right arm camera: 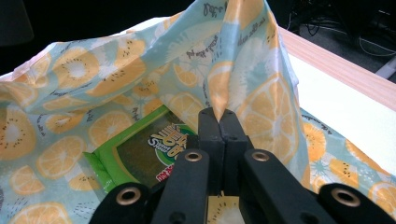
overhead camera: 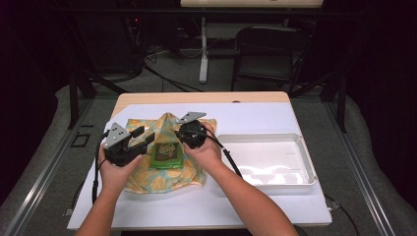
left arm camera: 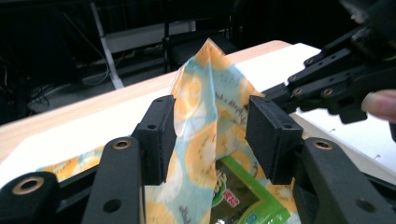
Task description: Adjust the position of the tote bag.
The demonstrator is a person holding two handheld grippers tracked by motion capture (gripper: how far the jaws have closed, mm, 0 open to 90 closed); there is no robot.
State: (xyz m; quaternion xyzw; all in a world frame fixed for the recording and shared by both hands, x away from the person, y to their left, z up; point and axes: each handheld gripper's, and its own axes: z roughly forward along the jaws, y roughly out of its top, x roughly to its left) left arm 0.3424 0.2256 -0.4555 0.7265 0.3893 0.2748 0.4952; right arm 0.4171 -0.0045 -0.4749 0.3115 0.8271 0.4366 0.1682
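A cloth (overhead camera: pixel 142 179) printed with orange and kiwi slices lies on the white-covered table (overhead camera: pixel 255 115), and a green snack packet (overhead camera: pixel 167 156) rests on its middle. My right gripper (right arm camera: pixel 218 116) is shut on a fold of the cloth (right arm camera: pixel 116 70) and holds it raised in a peak above the packet (right arm camera: pixel 144 154). My left gripper (left arm camera: pixel 210 135) stands open at the cloth's left side, pads apart. The raised cloth (left arm camera: pixel 205 93) hangs between and just beyond its jaws, untouched by the pads. In the high view the left gripper (overhead camera: pixel 142 135) and right gripper (overhead camera: pixel 179 130) flank the packet.
A shallow white tray (overhead camera: pixel 305 167) sits to the right of the cloth, near the right forearm. Bare wood of the table shows along its far edge (overhead camera: pixel 196 97). A dark folding chair (overhead camera: pixel 265 49) and a stand stay on the floor beyond.
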